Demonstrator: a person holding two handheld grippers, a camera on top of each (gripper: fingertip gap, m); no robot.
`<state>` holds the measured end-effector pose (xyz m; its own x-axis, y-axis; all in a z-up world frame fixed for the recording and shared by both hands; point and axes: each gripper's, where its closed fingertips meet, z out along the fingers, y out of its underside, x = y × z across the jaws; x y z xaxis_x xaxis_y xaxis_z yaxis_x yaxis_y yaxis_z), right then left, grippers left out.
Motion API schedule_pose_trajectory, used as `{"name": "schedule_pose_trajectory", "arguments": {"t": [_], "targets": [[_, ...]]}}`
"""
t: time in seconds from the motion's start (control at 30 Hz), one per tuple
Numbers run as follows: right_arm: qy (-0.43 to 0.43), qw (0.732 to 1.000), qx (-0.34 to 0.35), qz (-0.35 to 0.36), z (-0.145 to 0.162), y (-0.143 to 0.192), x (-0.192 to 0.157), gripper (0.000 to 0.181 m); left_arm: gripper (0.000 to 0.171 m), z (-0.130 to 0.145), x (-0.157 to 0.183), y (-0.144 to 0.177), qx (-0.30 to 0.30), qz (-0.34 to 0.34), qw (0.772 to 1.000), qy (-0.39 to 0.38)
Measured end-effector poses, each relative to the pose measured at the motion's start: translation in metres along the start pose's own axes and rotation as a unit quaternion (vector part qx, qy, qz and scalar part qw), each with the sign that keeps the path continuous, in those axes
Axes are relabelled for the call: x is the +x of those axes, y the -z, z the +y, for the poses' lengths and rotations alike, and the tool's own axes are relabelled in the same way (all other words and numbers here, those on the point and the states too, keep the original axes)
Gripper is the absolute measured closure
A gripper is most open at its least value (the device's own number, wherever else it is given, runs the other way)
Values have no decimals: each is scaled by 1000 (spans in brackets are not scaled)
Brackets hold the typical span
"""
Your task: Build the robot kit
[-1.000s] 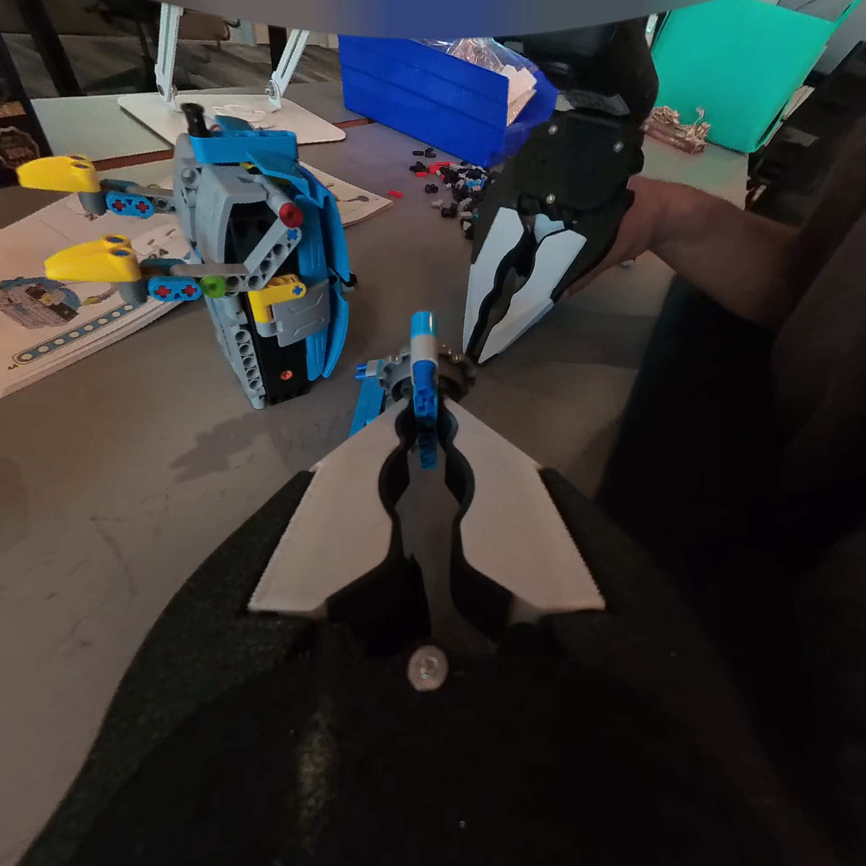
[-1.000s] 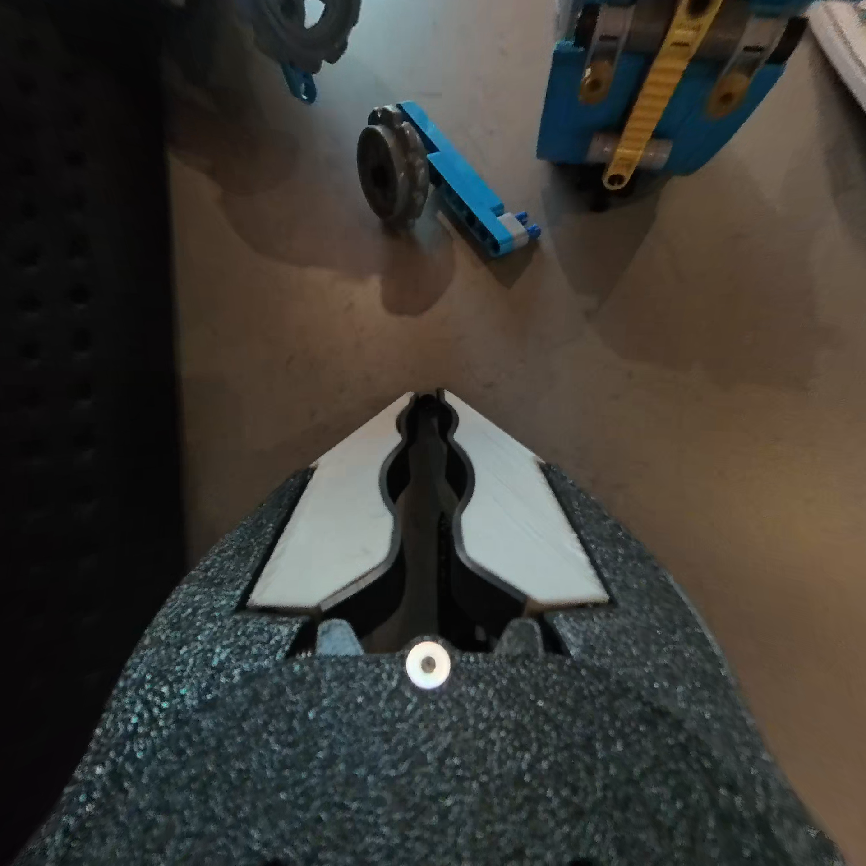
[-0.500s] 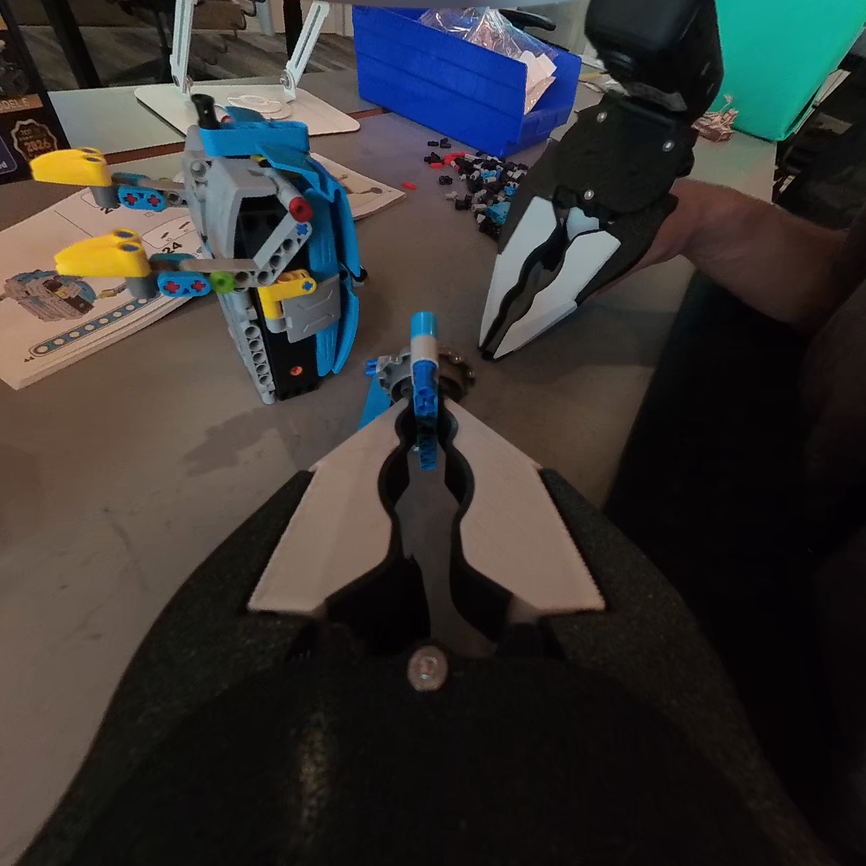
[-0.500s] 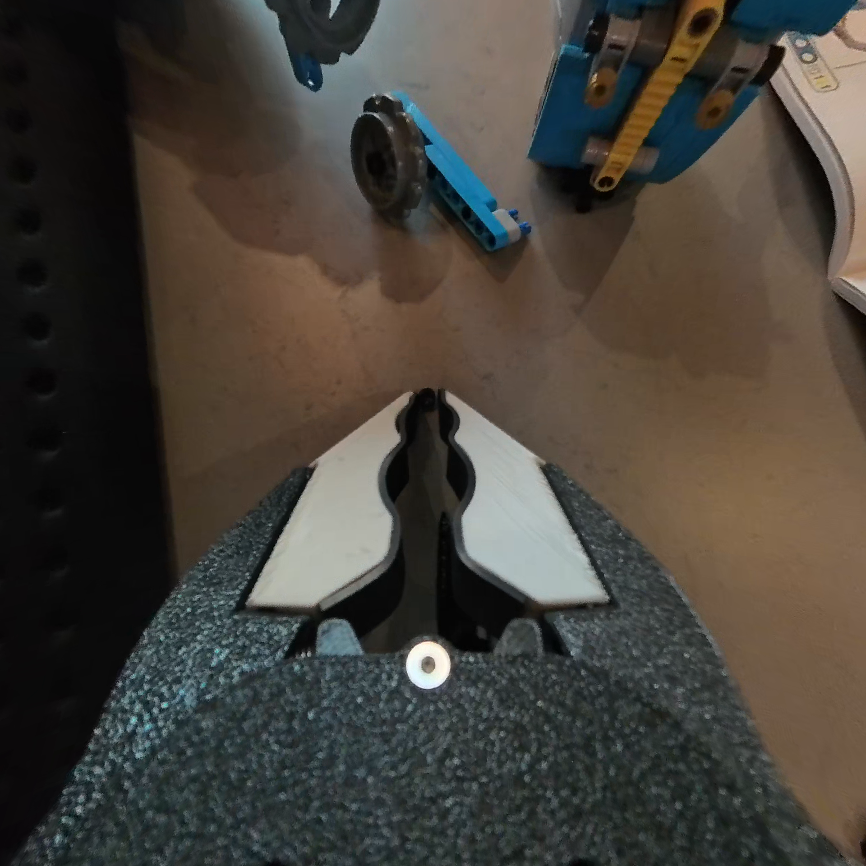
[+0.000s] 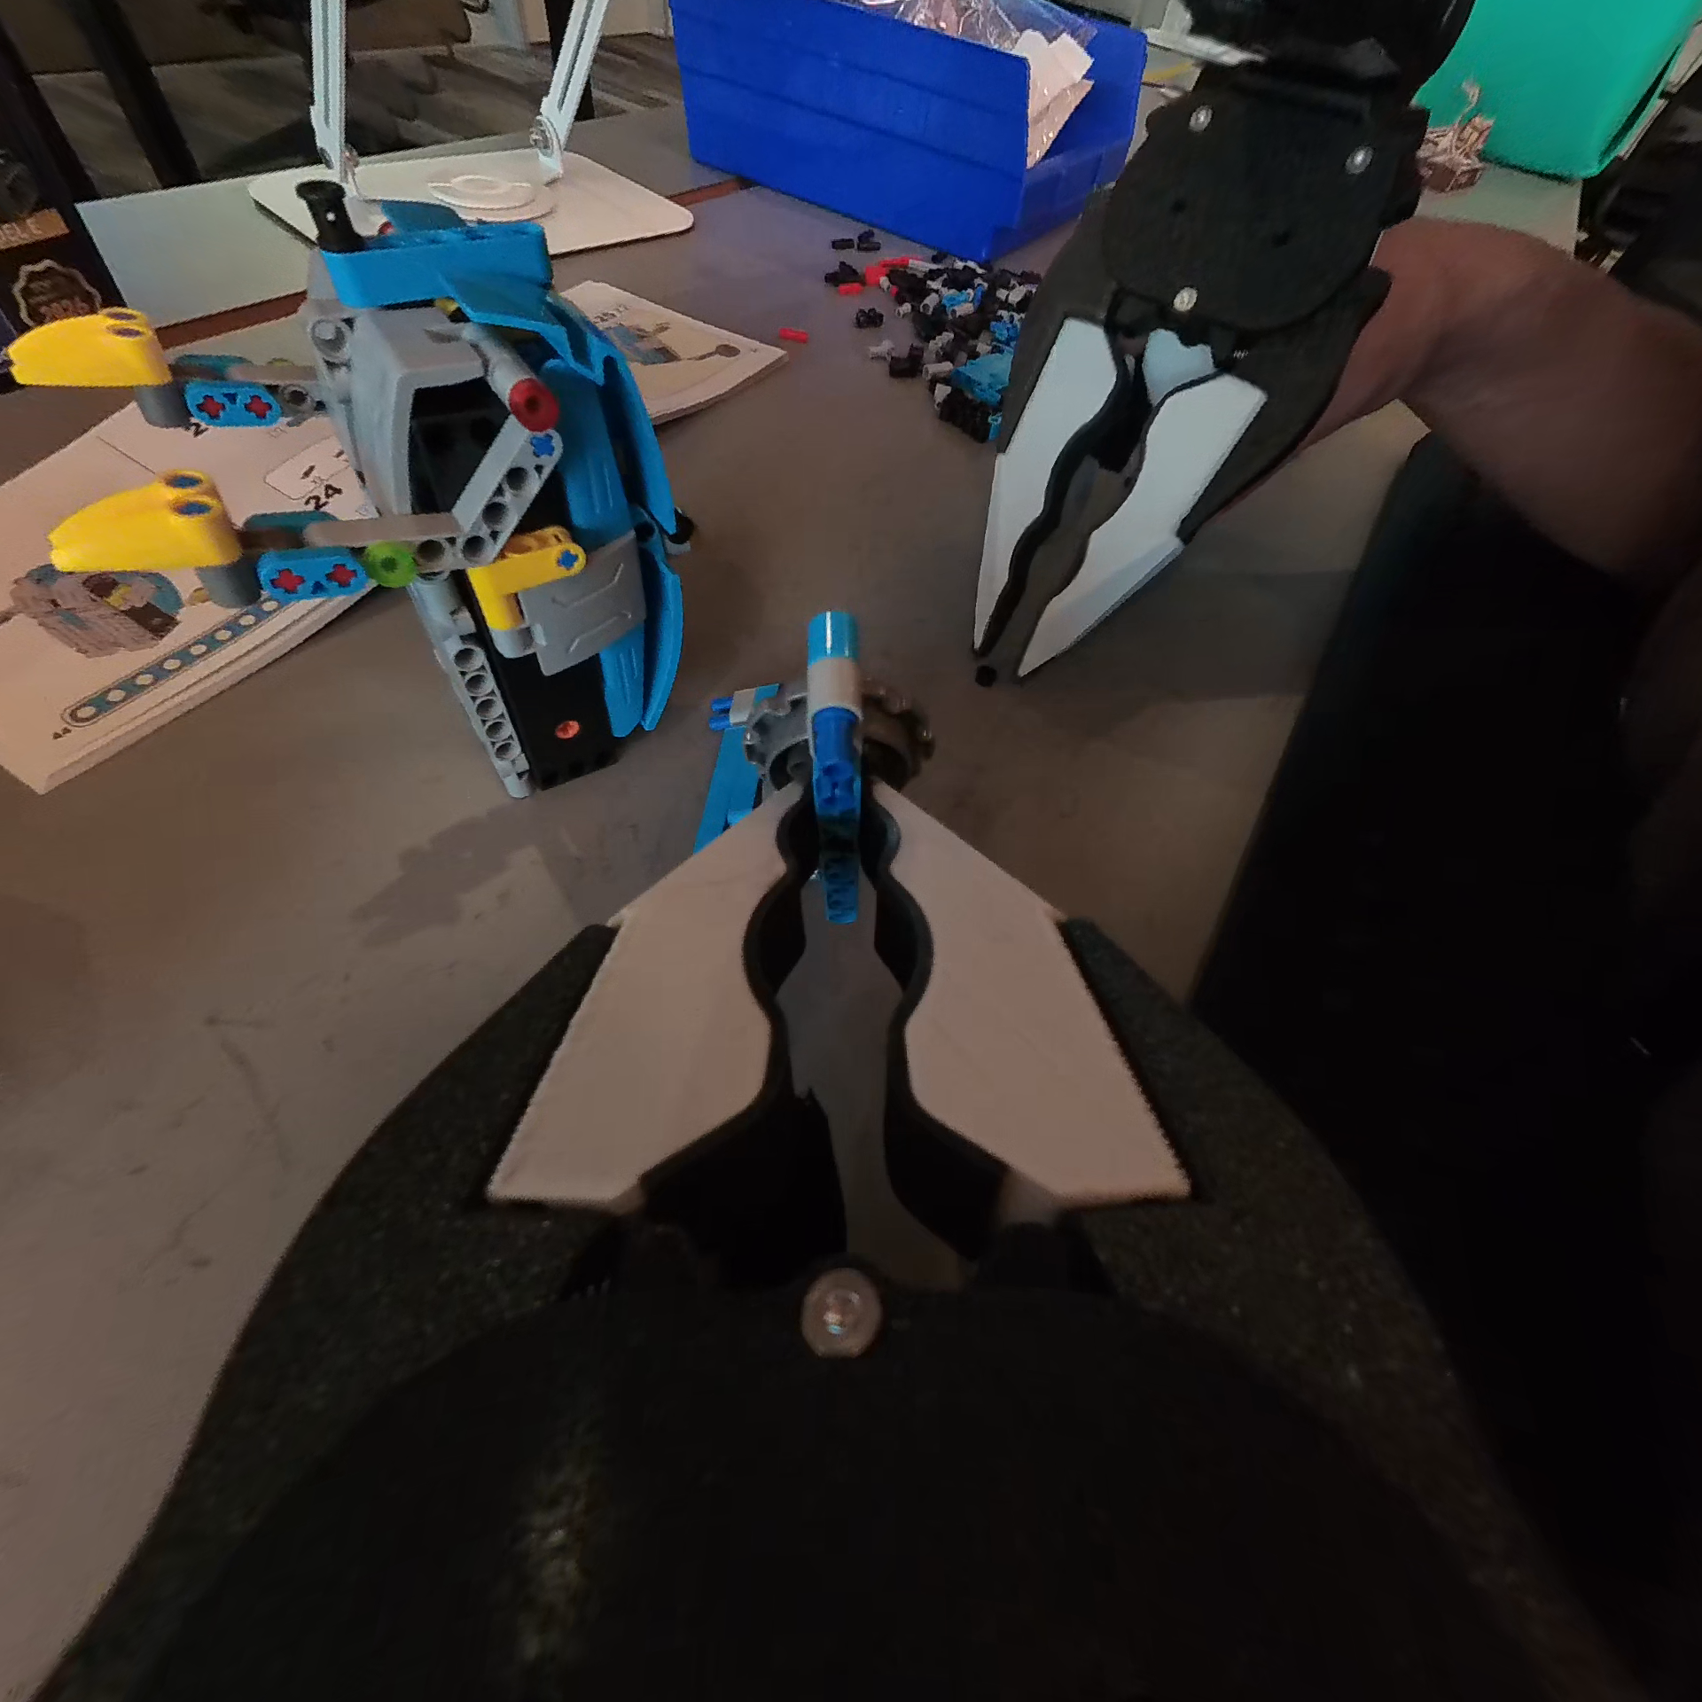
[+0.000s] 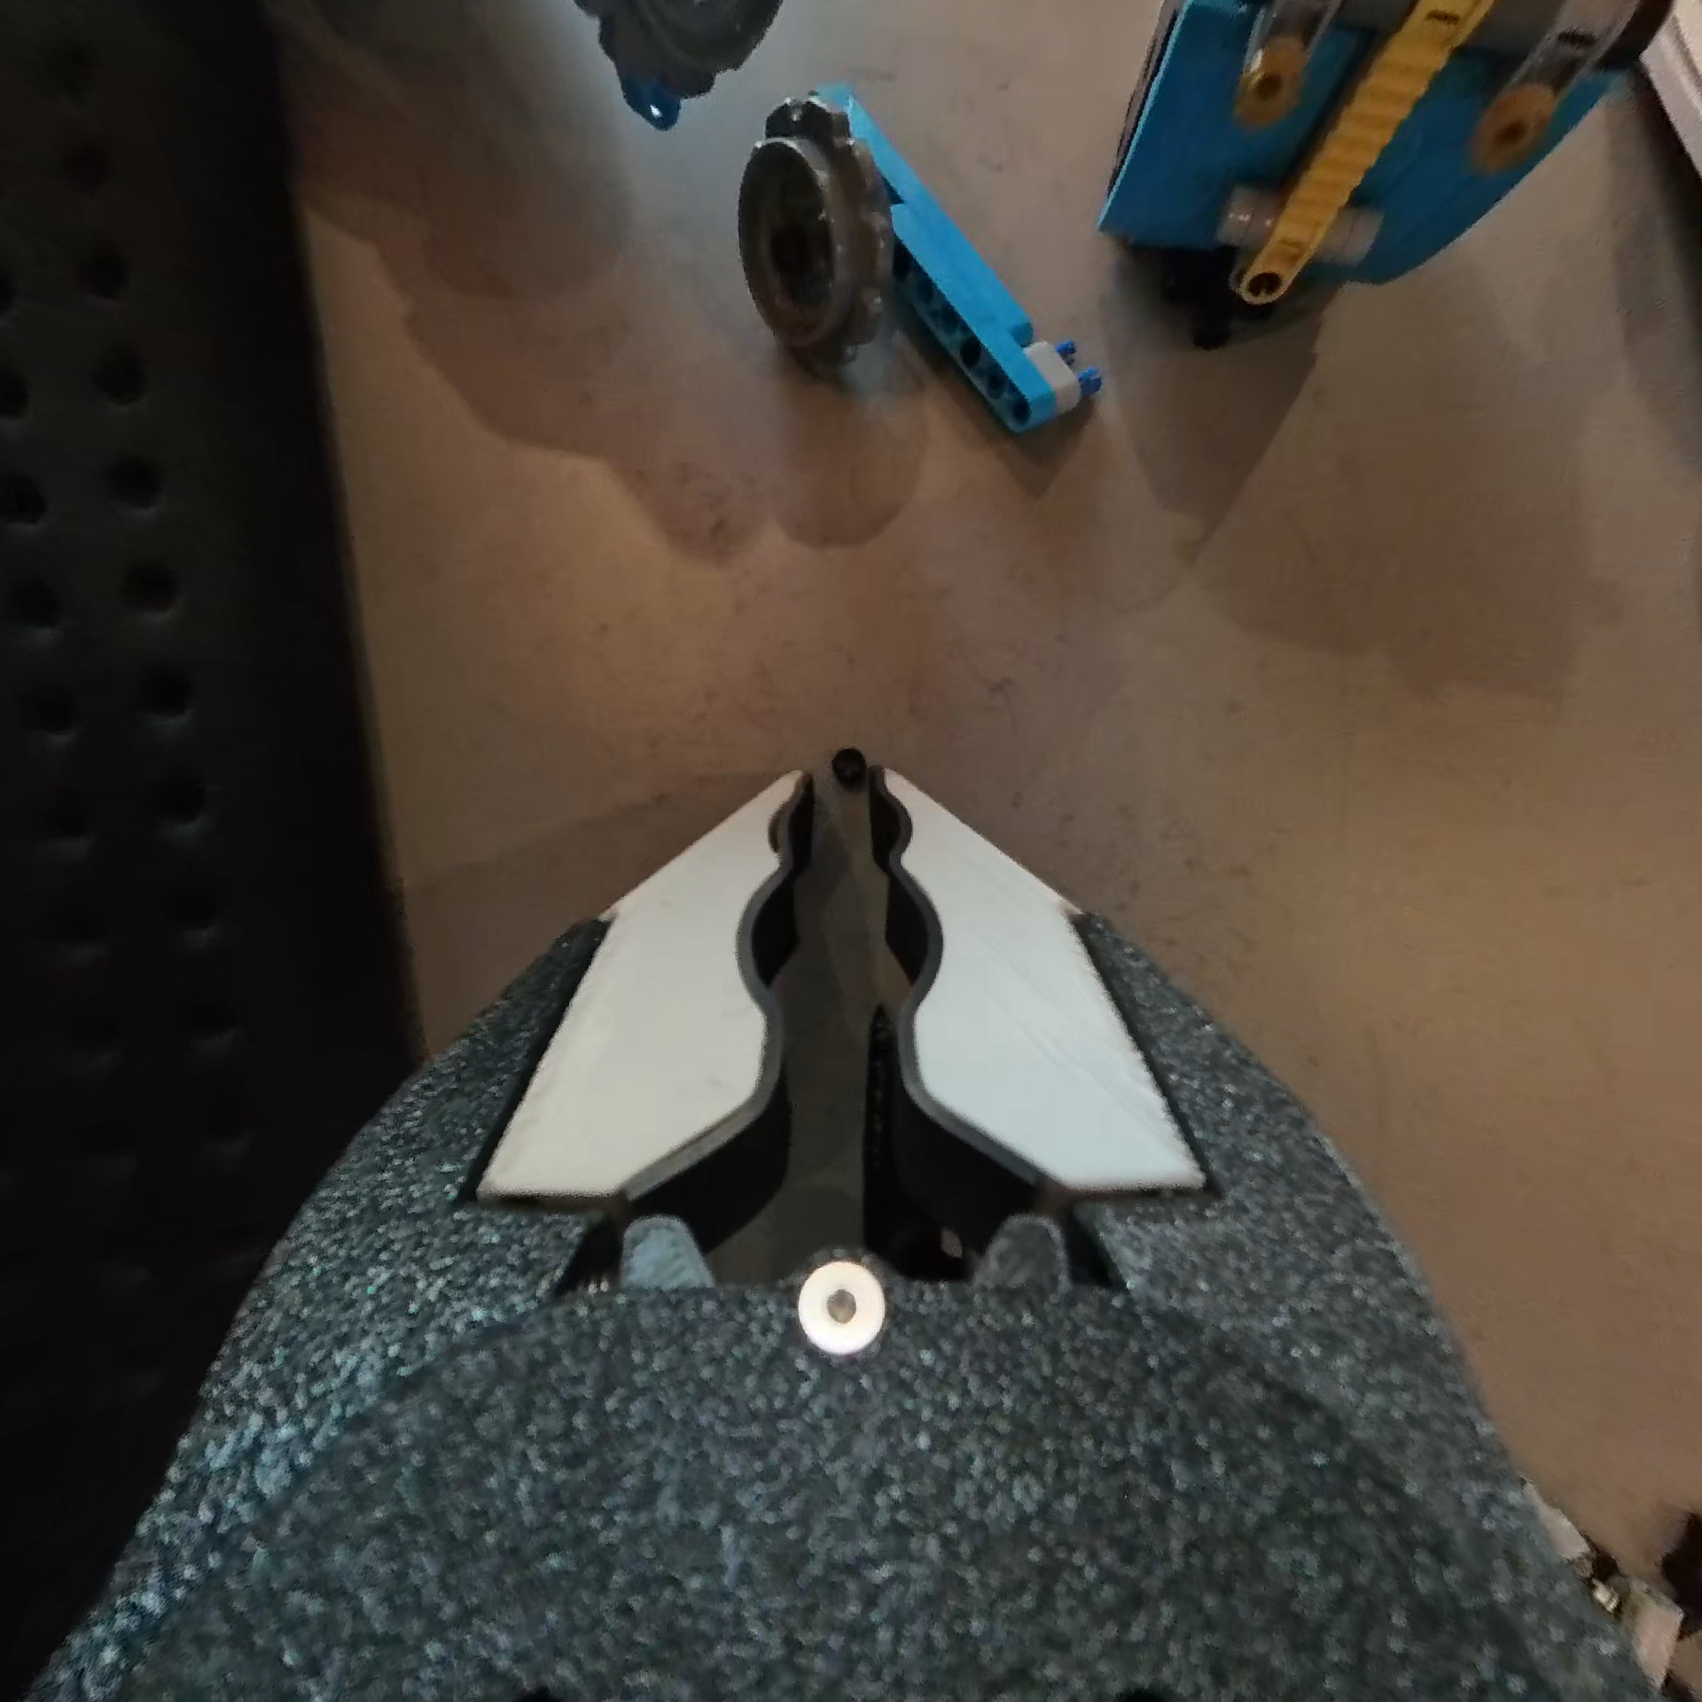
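My left gripper (image 5: 833, 806) is shut on a blue beam piece (image 5: 833, 737) with a grey and light-blue top. A dark toothed wheel (image 5: 895, 728) sits on that piece, which I hold just above the grey table (image 5: 276, 967). My right gripper (image 6: 844, 778) is shut on a small black pin (image 6: 845, 764). In the left wrist view the right gripper (image 5: 995, 665) hangs tip-down, right of and behind my held piece. A second blue beam (image 6: 976, 308) with a dark toothed wheel (image 6: 810, 267) lies on the table ahead of the right gripper.
A blue, grey and yellow brick model (image 5: 497, 516) stands on the table at the left, over an open instruction booklet (image 5: 138, 663). Behind are a pile of small parts (image 5: 930, 313), a blue bin (image 5: 875, 110) and a white lamp base (image 5: 479, 198). A person's forearm (image 5: 1520, 368) is at the right. The tips of one gripper are about 12 cm away from the tips of the other.
The right gripper has drawn back to the right, away from my held piece, and the black pin now shows at its tip. The left gripper keeps its hold.
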<state>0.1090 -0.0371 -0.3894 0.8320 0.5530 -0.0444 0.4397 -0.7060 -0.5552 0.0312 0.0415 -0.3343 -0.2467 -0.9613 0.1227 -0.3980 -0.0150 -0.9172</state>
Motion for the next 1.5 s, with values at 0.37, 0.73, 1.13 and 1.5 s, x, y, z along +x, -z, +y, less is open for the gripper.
{"name": "schedule_pose_trajectory", "arguments": {"t": [0.37,0.73,1.13,1.5], "targets": [[-11,1000,-10,3,1,-2,3,168,165,0,2,0,-1,1,1000,-7],[-43,999,-32,6,-2,-6,6,173,165,2,-1,-2,-10,-3,1000,1],[-166,976,-138,-9,-4,-7,7,174,165,10,2,-9,-39,-35,997,-53],[-78,990,-103,64,-5,-8,8,175,165,-9,-13,5,28,-83,995,-49]]}}
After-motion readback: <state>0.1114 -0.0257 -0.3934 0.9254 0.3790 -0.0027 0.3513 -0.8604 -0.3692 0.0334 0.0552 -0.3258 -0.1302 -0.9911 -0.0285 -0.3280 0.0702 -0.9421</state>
